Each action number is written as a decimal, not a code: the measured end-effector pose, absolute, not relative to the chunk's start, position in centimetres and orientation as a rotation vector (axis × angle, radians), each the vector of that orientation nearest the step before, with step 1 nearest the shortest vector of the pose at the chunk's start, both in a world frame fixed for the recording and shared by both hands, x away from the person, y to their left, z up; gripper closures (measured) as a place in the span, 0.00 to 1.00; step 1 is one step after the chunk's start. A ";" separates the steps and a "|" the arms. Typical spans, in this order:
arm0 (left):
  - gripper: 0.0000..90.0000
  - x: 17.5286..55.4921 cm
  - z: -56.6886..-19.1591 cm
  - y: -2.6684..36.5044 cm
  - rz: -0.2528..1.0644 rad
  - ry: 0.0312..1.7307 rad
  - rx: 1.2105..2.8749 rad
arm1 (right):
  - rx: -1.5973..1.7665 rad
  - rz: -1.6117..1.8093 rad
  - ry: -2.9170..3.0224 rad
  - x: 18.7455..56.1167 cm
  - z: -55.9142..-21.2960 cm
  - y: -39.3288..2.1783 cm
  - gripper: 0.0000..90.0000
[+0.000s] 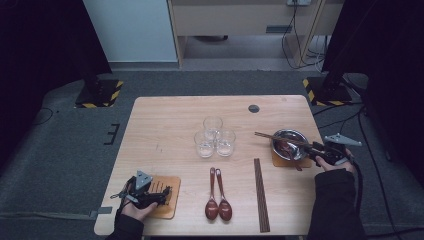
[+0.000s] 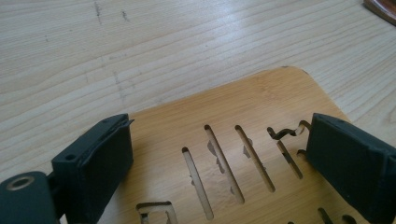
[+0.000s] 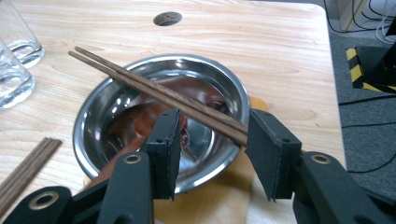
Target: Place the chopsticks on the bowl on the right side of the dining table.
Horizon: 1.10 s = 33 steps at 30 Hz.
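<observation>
Looking down from the high view, the right gripper is hovering at the 3 o'clock edge of the steel bowl, where a pair of chopsticks is lying across the rim, while the left gripper is resting on a slotted wooden coaster at the table's 7 o'clock corner. In the left gripper view, the jaws are standing wide apart over the coaster, gripping nothing. In the right gripper view, the jaws are standing apart with the chopsticks running between them and touching the right-hand pad, though whether they are pinched I cannot tell, above the bowl holding a reddish spoon.
</observation>
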<state>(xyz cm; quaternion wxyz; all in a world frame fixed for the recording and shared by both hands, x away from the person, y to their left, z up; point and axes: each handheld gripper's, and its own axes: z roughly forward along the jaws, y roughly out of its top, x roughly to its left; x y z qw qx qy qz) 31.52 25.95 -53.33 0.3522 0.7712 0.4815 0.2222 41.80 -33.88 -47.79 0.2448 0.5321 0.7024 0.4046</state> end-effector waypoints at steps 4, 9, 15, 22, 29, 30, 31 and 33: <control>0.07 31.5 -53.3 26.0 0.575 1.246 1.996 | 1.437 1.125 1.923 42.4 -47.5 -33.3 0.60; 0.07 31.5 -53.3 26.0 0.575 1.246 1.995 | 1.416 1.136 1.927 43.0 -47.2 -32.7 0.60; 0.07 31.5 -53.3 26.0 0.575 1.246 1.996 | 1.393 1.148 1.935 43.7 -46.9 -31.9 0.59; 0.07 31.5 -53.3 26.0 0.574 1.246 1.996 | 1.380 1.139 1.958 44.7 -46.9 -31.3 0.59; 0.07 31.5 -53.3 26.0 0.574 1.245 1.995 | 1.373 1.135 1.976 45.6 -47.0 -30.7 0.59; 0.07 31.5 -53.3 26.0 0.574 1.245 1.996 | 1.373 1.133 1.977 45.7 -47.0 -30.6 0.58; 0.07 31.5 -53.3 26.0 0.575 1.245 1.996 | 1.371 1.130 1.982 45.8 -47.0 -30.6 0.58; 0.07 31.5 -53.3 26.0 0.574 1.245 1.996 | 1.373 1.129 1.984 46.0 -47.1 -30.5 0.58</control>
